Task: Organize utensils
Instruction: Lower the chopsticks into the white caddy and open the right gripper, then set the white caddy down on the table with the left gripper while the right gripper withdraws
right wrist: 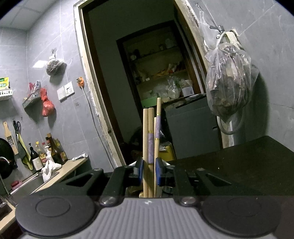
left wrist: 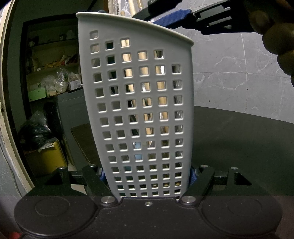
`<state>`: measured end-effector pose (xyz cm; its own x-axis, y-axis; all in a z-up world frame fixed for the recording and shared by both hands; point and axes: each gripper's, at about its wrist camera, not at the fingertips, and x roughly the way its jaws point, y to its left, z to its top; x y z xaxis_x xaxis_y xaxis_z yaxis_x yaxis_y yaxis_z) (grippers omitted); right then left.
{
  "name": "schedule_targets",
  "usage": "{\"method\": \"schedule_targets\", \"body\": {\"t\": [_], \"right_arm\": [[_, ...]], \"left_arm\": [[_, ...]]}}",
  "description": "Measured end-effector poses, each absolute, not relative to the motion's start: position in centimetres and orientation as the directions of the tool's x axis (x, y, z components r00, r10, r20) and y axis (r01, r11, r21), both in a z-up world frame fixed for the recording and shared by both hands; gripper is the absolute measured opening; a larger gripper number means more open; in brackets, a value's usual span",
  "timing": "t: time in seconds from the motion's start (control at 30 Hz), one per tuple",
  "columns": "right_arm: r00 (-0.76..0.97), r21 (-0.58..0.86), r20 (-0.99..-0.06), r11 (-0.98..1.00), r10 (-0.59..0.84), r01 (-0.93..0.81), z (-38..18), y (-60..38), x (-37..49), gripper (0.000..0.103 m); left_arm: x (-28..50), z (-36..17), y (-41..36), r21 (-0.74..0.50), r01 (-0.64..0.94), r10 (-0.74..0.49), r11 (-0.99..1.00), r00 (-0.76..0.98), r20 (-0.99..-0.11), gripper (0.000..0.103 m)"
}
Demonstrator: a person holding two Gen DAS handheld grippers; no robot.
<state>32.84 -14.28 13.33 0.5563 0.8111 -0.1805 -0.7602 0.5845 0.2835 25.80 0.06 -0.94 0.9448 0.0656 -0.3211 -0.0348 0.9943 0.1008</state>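
Observation:
A white perforated utensil holder (left wrist: 136,103) stands upright on the dark table (left wrist: 238,147) and fills the left wrist view. My left gripper (left wrist: 147,176) is shut on its base, a blue pad on each side. Wooden chopsticks (left wrist: 162,101) show through its holes. Above the holder's rim is my right gripper (left wrist: 170,17), with a person's hand (left wrist: 275,40) behind it. In the right wrist view my right gripper (right wrist: 149,171) is shut on a bundle of upright wooden chopsticks (right wrist: 150,147), some with purple bands. Their lower ends are hidden below the gripper body.
Beyond an open doorway (right wrist: 88,92) are cluttered shelves (right wrist: 165,77) and a yellow box (left wrist: 46,158). A full plastic bag (right wrist: 227,80) hangs on the tiled wall at the right. At the left a counter (right wrist: 69,167) carries bottles and cloths beside a sink.

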Motion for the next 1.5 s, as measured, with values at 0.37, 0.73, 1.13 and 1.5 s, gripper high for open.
{"method": "schedule_targets", "body": {"t": [0.37, 0.73, 1.13, 1.5], "right_arm": [[0.564, 0.219, -0.13, 0.579, 0.815, -0.786, 13.2, -14.4, 31.4, 0.056], [0.572, 0.235, -0.115, 0.582, 0.812, -0.779, 13.1, -15.0, 31.2, 0.079], [0.587, 0.254, -0.11, 0.593, 0.802, -0.764, 12.7, -15.9, 30.6, 0.098], [0.614, 0.292, -0.09, 0.61, 0.784, -0.736, 12.1, -17.0, 30.1, 0.103]], "left_arm": [[25.8, -0.9, 0.1, 0.102, -0.036, 0.067, 0.994, 0.945, -0.321, 0.077], [25.4, -0.6, 0.4, 0.09, -0.038, 0.066, 0.995, 0.944, -0.323, 0.079], [24.4, 0.2, 1.0, 0.09, -0.074, 0.097, 0.993, 0.955, -0.281, 0.102], [23.4, 0.5, -0.2, 0.109, -0.083, 0.109, 0.991, 0.96, -0.259, 0.102]]}}
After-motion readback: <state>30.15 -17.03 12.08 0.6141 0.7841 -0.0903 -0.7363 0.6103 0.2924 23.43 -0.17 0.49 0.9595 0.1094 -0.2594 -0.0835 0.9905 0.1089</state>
